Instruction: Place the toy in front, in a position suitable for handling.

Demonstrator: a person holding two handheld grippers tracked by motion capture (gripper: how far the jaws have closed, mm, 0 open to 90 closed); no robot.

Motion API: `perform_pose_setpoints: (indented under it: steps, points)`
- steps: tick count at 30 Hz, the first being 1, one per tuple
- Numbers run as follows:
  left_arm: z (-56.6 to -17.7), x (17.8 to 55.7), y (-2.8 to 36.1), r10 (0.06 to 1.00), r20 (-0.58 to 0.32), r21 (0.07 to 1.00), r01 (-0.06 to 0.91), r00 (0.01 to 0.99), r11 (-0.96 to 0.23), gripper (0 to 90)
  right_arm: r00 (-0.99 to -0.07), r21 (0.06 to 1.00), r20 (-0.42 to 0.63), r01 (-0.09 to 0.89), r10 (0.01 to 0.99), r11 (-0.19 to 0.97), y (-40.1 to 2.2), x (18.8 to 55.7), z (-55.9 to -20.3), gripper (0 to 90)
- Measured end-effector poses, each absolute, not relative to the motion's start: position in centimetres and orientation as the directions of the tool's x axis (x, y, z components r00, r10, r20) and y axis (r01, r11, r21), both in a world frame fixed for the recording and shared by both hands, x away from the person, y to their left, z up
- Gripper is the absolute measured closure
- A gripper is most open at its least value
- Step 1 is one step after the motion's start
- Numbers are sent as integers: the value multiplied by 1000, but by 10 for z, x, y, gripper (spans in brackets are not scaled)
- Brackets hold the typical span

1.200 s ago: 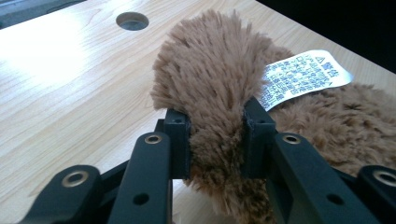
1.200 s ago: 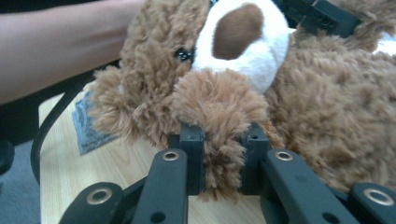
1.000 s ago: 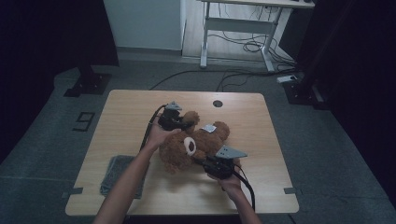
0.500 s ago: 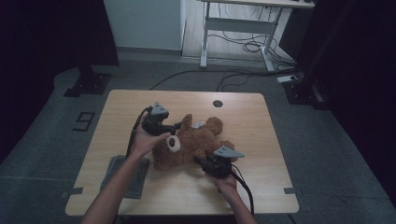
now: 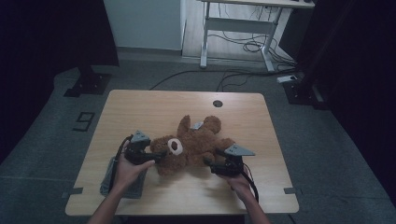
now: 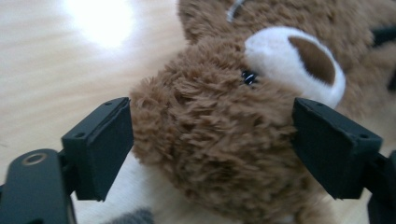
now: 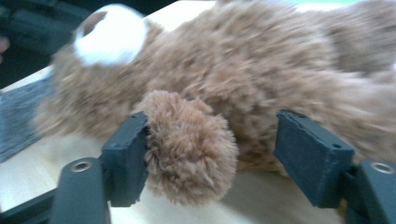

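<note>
I find the teddy bear (image 5: 191, 144) lying on the desk (image 5: 154, 105), its head between my left gripper (image 5: 159, 156) jaws and a paw inside my right gripper (image 5: 208, 163) jaws — both pairs just opened, gripping nothing — so the placing looks done, withdrawal remaining.

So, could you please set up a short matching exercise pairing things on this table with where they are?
Things:
1. teddy bear
2. left gripper
3. right gripper
4. grey mat

Places:
a. at the bear's head
b. lying mid-table
c. at the table's near left edge
d. around a bear's limb, jaws open

Pairs: 1-b, 2-a, 3-d, 4-c
</note>
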State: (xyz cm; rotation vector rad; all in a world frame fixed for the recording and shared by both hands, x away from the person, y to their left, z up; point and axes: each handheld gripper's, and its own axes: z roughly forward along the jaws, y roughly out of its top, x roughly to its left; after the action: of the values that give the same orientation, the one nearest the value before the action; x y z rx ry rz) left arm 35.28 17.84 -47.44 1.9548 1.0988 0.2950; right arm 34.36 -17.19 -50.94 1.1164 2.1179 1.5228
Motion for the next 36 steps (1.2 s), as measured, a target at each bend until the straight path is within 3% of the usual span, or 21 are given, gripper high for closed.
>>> perform_pose_setpoints:
  steps: [4, 7, 12, 18, 24, 26, 29, 34, 36]
  points:
    - [-481, 348, 175, 779, -207, 761, 597, 592, -251, 141, -643, 899, 260, 433, 720, 63, -189, 355, -498, 245]
    - [-481, 347, 175, 775, -212, 756, 602, 596, -256, 138, -637, 911, 207, 402, 742, 91, -197, 360, -489, 244]
    - [-479, 341, 174, 776, -204, 747, 607, 596, -270, 143, -587, 906, 205, 416, 783, 75, -211, 380, -481, 224]
    - [-483, 334, 171, 771, -204, 733, 616, 604, -289, 144, -536, 872, 211, 481, 817, 90, -219, 407, -493, 197]
    - [-492, 340, 165, 751, -247, 709, 643, 613, -291, 146, -559, 827, 277, 552, 782, 102, -216, 413, -513, 231]
    - [-494, 343, 165, 737, -271, 708, 647, 619, -283, 180, -567, 820, 308, 565, 764, 89, -218, 412, -517, 298]
    - [-497, 346, 165, 717, -276, 718, 634, 640, -289, 301, -608, 815, 317, 567, 728, 119, -217, 409, -521, 445]
    - [-494, 348, 165, 716, -230, 747, 591, 659, -304, 497, -660, 811, 283, 551, 696, 194, -211, 404, -519, 755]
    - [-492, 350, 167, 726, -219, 758, 582, 652, -294, 555, -663, 818, 286, 545, 692, 184, -211, 402, -516, 806]
